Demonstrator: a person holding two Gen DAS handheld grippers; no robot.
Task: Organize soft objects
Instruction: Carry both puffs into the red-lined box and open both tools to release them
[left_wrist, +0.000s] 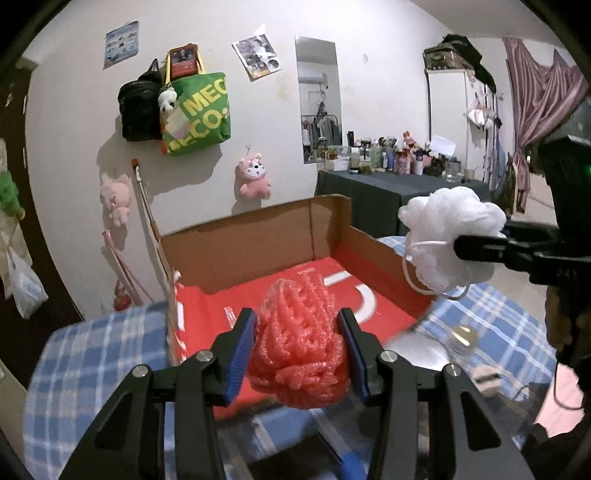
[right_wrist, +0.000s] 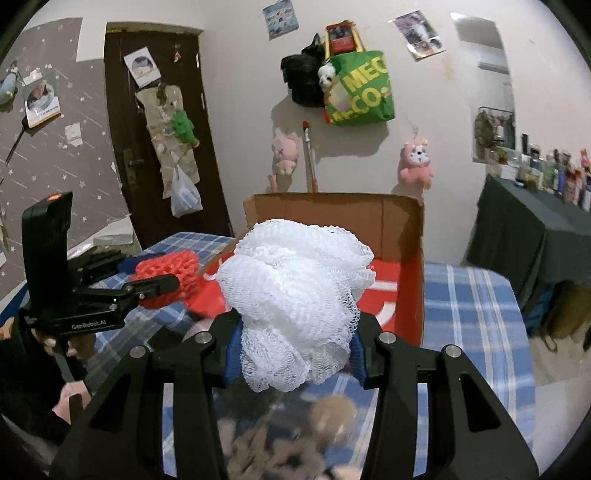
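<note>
1. Red mesh ball (left_wrist: 300, 343) sits pinched between the blue pads of the left gripper (left_wrist: 300, 354), above the near edge of the cardboard box (left_wrist: 258, 236).
2. White mesh puff (right_wrist: 295, 310) is clamped in the right gripper (right_wrist: 295, 354), over the blue checked cloth (right_wrist: 476, 314) before the box.

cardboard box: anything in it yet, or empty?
Looks empty: the cardboard box shows only its bare red floor. The pink sponge and white sponge are in the jaws, outside it. Near corner hidden.

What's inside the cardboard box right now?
Only a red printed liner shows inside the cardboard box. The red sponge and white sponge, both gripped, hide part of the floor.
</note>
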